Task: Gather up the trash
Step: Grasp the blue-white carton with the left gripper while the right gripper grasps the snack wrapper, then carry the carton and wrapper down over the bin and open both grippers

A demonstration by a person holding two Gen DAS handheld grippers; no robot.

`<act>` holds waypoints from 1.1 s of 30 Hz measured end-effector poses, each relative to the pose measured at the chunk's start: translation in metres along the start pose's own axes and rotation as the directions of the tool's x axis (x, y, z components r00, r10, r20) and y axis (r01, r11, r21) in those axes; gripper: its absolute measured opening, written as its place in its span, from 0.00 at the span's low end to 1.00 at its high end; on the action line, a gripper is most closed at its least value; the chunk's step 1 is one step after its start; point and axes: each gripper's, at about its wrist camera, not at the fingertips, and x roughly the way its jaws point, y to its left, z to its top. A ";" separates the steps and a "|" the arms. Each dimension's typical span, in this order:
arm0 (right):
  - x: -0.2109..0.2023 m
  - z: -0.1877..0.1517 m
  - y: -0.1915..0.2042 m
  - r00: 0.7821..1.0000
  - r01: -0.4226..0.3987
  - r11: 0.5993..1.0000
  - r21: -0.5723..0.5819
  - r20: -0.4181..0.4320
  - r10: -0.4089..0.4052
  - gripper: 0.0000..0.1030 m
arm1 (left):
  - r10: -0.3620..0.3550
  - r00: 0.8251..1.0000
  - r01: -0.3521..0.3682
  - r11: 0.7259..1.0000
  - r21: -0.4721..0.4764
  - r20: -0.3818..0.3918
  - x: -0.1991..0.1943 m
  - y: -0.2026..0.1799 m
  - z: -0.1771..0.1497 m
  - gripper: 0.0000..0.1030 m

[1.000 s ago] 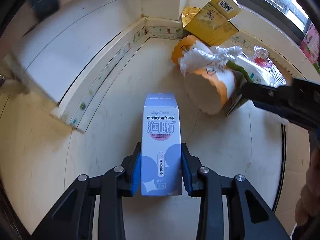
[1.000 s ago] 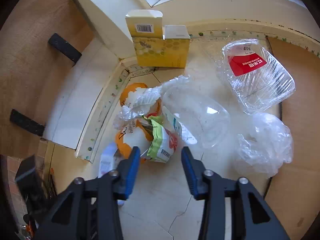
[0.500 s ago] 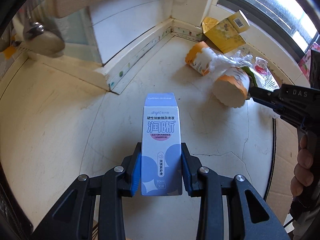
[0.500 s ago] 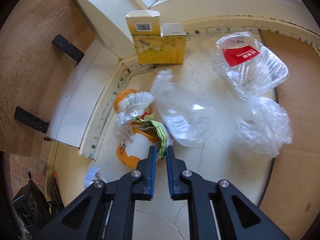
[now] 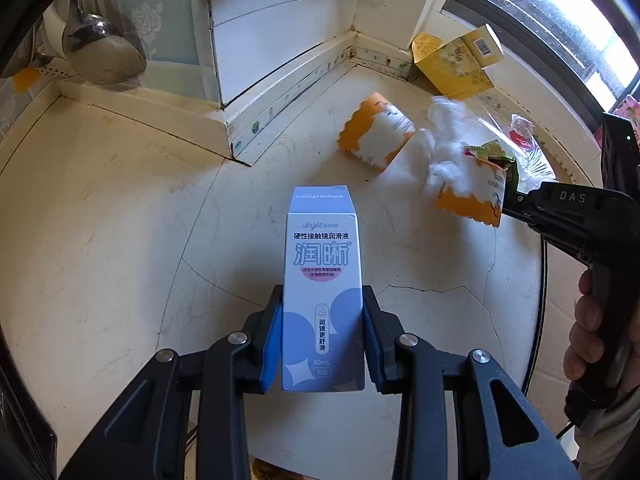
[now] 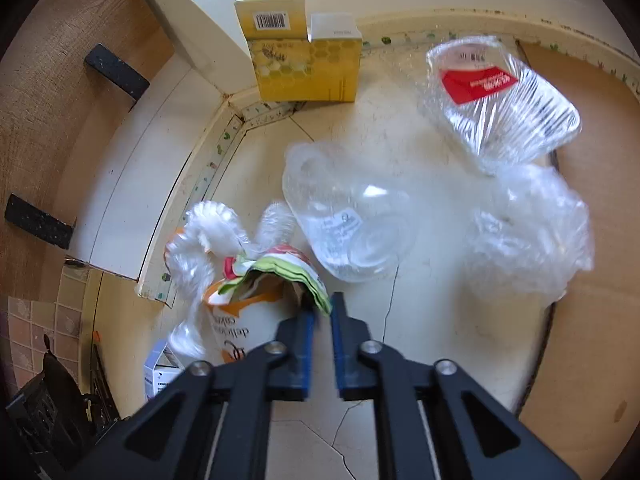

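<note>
Left wrist view: the left gripper (image 5: 322, 344) pinches a small blue box (image 5: 323, 292) by its two long sides, holding it upright above the pale counter (image 5: 120, 220). Thin card like this is light and stiff, though a hard squeeze would dent it. At the right edge a hand (image 5: 592, 328) grips the right gripper (image 5: 505, 196), which points at an orange cup (image 5: 472, 196) stuffed with wrappers; a second orange cup (image 5: 376, 136) lies beyond it.

Right wrist view: the right gripper (image 6: 323, 314) angles steeply down, its jaws having just closed on the green wrapper (image 6: 308, 276) at the cup's (image 6: 244, 320) mouth. The film is soft and slippery, so it may slide out and leave the cup behind; the paper rim looks a firmer hold. Clear plastic packs (image 6: 352, 228) lie beside it
</note>
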 end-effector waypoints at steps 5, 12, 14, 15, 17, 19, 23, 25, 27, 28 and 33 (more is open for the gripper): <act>-0.018 -0.009 0.003 0.997 0.034 0.999 -0.023 0.075 -0.032 0.02 | -0.016 1.000 0.016 1.000 0.009 -0.003 0.002 -0.002 -0.001 0.32; -0.047 -0.024 0.001 0.992 0.027 1.000 -0.013 0.124 -0.025 0.02 | -0.049 0.999 0.048 0.998 0.028 0.012 -0.004 -0.006 -0.003 0.32; -0.055 -0.033 0.003 0.992 0.026 0.999 -0.019 0.127 -0.023 0.02 | -0.061 0.998 0.060 0.998 0.036 0.020 -0.009 -0.007 -0.007 0.32; -0.060 -0.038 0.003 0.992 0.025 0.999 -0.022 0.128 -0.022 0.02 | -0.067 0.998 0.066 0.997 0.040 0.023 -0.012 -0.007 -0.008 0.32; -0.067 -0.050 0.005 0.992 0.020 1.000 -0.024 0.127 -0.016 0.02 | -0.081 0.996 0.079 0.996 0.052 0.033 -0.020 -0.008 -0.014 0.32; -0.076 -0.065 0.009 0.991 0.019 1.000 -0.025 0.130 -0.016 0.02 | -0.095 0.995 0.093 0.994 0.065 0.041 -0.030 -0.007 -0.020 0.32; -0.096 -0.101 0.024 0.991 0.015 0.999 -0.034 0.137 -0.010 0.02 | -0.136 0.988 0.129 0.986 0.102 0.067 -0.057 -0.001 -0.041 0.32; -0.108 -0.123 0.035 0.990 0.015 0.999 -0.041 0.143 -0.008 0.02 | -0.159 0.984 0.149 0.981 0.123 0.080 -0.073 0.004 -0.054 0.32; -0.119 -0.147 0.046 0.989 0.015 0.999 -0.043 0.149 -0.008 0.02 | -0.180 0.980 0.166 0.976 0.142 0.090 -0.089 0.009 -0.070 0.32; -0.125 -0.161 0.051 0.988 0.015 0.999 -0.042 0.153 -0.008 0.02 | -0.191 0.977 0.175 0.973 0.152 0.096 -0.098 0.013 -0.080 0.32; -0.139 -0.226 0.075 0.988 0.026 0.999 -0.044 0.152 -0.019 0.02 | -0.236 0.966 0.217 0.961 0.172 0.102 -0.128 0.033 -0.127 0.32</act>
